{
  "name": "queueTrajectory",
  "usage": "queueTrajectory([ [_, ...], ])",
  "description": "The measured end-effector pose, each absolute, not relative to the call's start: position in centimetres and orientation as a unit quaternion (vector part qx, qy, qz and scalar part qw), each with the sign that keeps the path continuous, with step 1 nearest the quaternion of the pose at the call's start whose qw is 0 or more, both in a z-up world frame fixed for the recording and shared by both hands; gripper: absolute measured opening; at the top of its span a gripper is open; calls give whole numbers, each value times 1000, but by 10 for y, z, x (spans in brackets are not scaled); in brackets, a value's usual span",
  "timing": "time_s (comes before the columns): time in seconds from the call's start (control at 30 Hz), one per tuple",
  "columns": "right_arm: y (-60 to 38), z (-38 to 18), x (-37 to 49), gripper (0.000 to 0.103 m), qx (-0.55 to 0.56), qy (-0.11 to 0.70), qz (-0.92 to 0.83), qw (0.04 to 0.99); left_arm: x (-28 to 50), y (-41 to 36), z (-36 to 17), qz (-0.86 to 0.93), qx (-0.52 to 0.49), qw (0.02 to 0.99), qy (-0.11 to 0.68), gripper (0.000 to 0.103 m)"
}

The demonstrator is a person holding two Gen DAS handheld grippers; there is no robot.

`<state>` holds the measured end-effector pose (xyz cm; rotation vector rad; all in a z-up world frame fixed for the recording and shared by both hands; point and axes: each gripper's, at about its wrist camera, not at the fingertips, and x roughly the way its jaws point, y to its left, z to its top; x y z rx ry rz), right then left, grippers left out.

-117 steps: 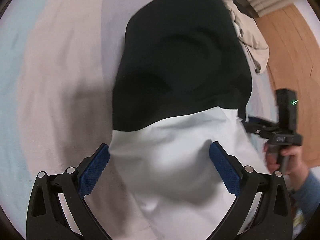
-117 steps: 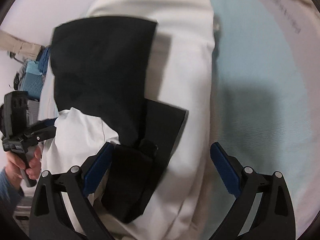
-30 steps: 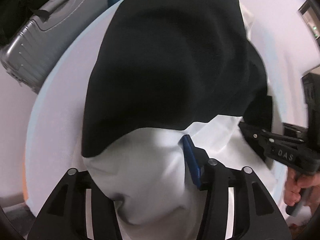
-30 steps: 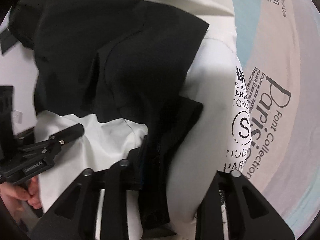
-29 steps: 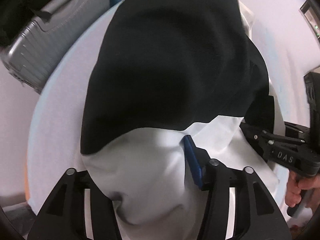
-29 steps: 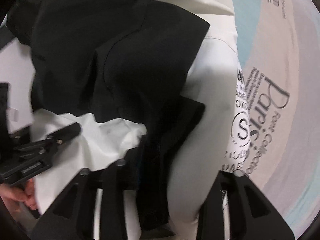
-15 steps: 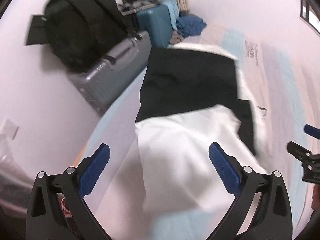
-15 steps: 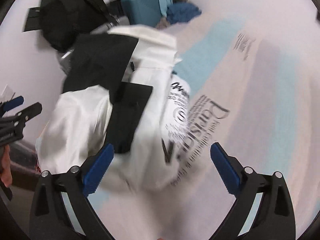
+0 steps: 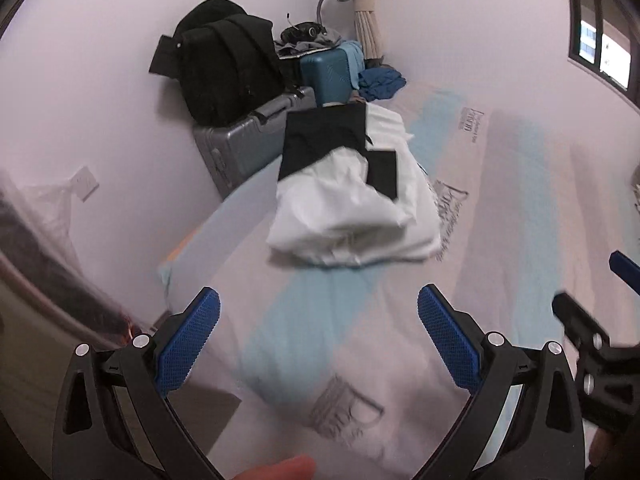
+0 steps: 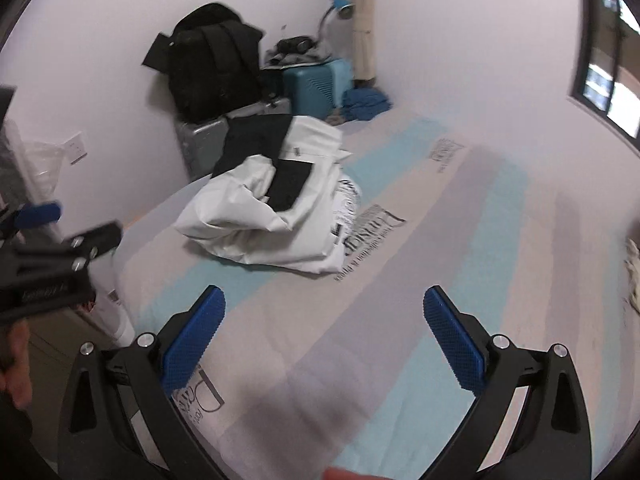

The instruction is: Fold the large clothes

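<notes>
Two grippers are hanging wide open and empty, their jaws having just been opening, nothing between them: the left gripper (image 9: 319, 324) and the right gripper (image 10: 324, 326). The folded black-and-white garment (image 9: 352, 196) is lying near the far corner of the bed (image 9: 500, 208), close by the grey suitcase (image 9: 240, 140). It is sitting well apart, straight ahead of the left gripper, its long axis running away toward the wall; the left hand looks nearer.

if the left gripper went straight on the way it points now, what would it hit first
Most likely the striped bedsheet: the open left gripper tilts down at bare sheet. The folded black-and-white garment lies farther along, though depth is hard to judge here.
</notes>
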<state>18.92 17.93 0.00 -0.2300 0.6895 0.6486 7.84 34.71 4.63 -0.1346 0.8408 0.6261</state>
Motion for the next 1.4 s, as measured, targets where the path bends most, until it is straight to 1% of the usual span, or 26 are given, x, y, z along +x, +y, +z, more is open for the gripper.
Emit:
queueTrajectory([
  [0.2, 152, -13, 151, 96, -94, 351, 293, 884, 27, 335, 24, 283, -74, 868, 401, 97],
  [0.4, 146, -3, 128, 96, -105, 347, 314, 877, 10, 331, 22, 290, -76, 862, 409, 97],
  [0.53, 147, 4, 116, 96, -116, 335, 321, 878, 3, 327, 27, 294, -77, 862, 407, 97],
  [1.4, 137, -1, 106, 96, -118, 345, 332, 870, 0, 326, 26, 291, -97, 860, 408, 97],
])
